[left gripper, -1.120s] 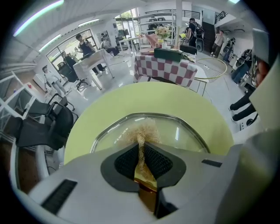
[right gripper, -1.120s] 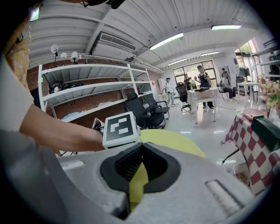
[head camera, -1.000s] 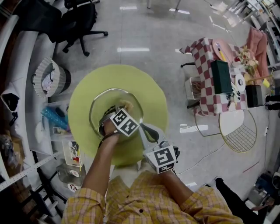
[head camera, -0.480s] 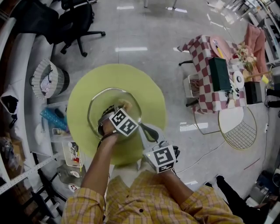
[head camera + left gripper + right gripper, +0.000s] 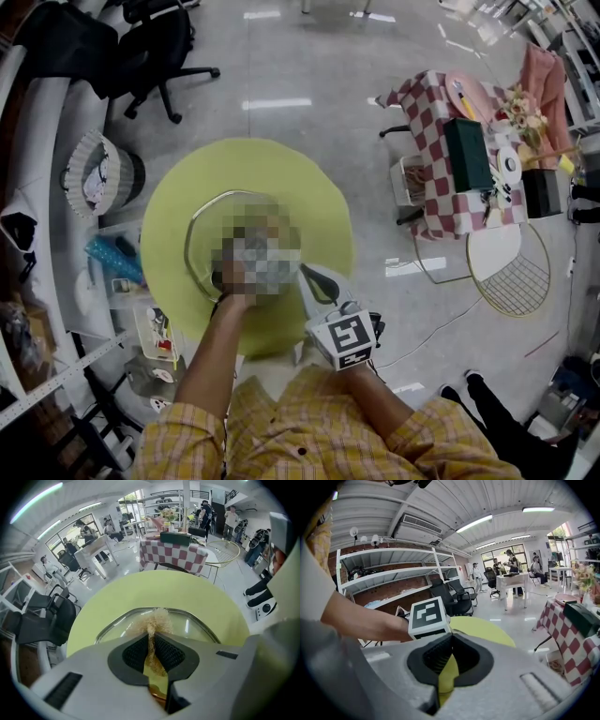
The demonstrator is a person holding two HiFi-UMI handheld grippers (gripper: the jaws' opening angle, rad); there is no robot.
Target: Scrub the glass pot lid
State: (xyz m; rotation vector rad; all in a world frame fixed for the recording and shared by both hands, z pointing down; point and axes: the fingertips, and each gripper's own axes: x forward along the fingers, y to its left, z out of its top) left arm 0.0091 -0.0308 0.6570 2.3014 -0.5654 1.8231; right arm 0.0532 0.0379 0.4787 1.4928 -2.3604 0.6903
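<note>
Tongs in your left hand [image 5: 152,637] are pinching a straw-coloured fibre scrubber [image 5: 158,619], their dark pads pressed together on its stem, and its frayed tuft is resting on the glass pot lid [image 5: 199,626]. That lid is lying flat near the middle of a round yellow-green desk [image 5: 187,590], a little toward your side. Your right tongs [image 5: 451,639] are hanging just off the desk's near edge, close to your waist. Their jaws are pressed together with nothing between them, and they are pointing across the desk at the left tongs' marker cube. Beyond the desk on your right, a second desk under a red-and-white checked cloth [image 5: 441,122] is carrying a dark green box [image 5: 466,155]. A black office chair [image 5: 155,42] is standing on the grey floor at far left.
</note>
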